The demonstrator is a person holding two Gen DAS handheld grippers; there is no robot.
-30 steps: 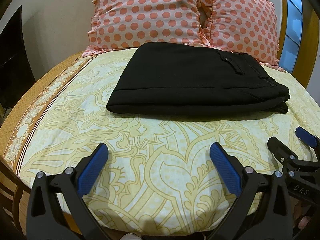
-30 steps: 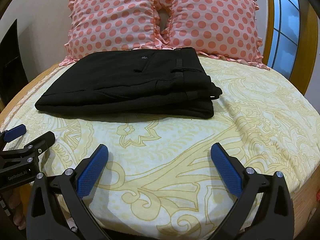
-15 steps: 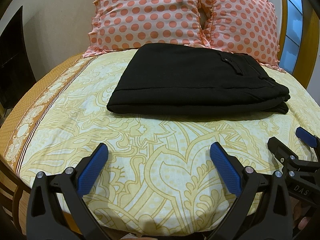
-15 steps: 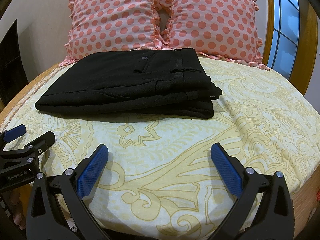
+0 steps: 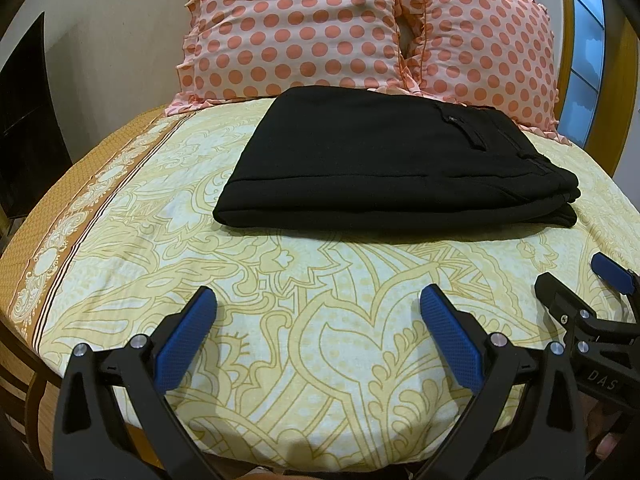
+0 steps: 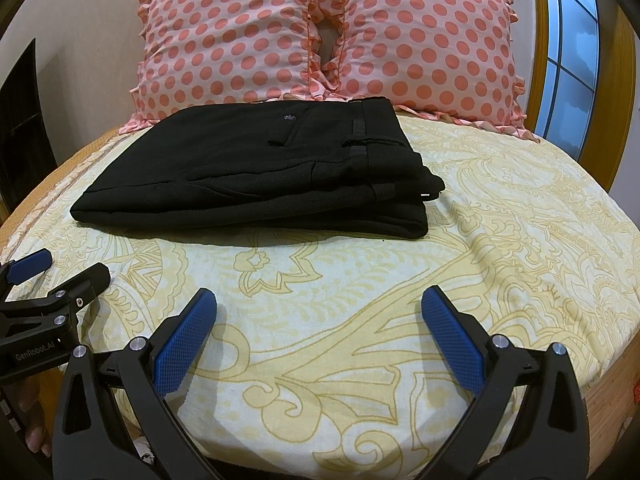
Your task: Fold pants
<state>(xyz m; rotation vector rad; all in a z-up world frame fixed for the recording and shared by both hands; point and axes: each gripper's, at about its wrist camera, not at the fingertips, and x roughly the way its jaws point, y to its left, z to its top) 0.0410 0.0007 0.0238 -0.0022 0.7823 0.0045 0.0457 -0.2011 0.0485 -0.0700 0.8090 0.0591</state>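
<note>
— Pants (image 5: 384,160) first: where do they sit?

— Folded into a black stack on the bed (image 5: 280,360), toward the far side, their back edge just in front of two pink polka-dot pillows (image 5: 296,28). From the right wrist view the pants (image 6: 256,176) show the waistband end on the right, layers stepped at that corner, and a smooth folded edge on the left.

— And the grippers?

— Both hover over the near edge of the bed, well apart from the pants. The left gripper (image 5: 316,312) has its blue fingers (image 5: 184,340) spread wide, holding nothing. The right gripper (image 6: 318,312) is the same, fingers (image 6: 452,336) spread with only yellow patterned sheet between them.

— Do they see each other?

— Yes. The right gripper (image 5: 584,304) pokes in at the right border of the left view, and the left gripper (image 6: 52,284) at the left border of the right view, side by side.

— Open room?

— A broad strip of bare sheet lies between the fingers and the front fold of the pants. More sheet stretches right of the stack toward a wooden frame and window (image 6: 572,52). On the left, the sheet's brown patterned border (image 5: 80,216) runs along the mattress edge.
</note>
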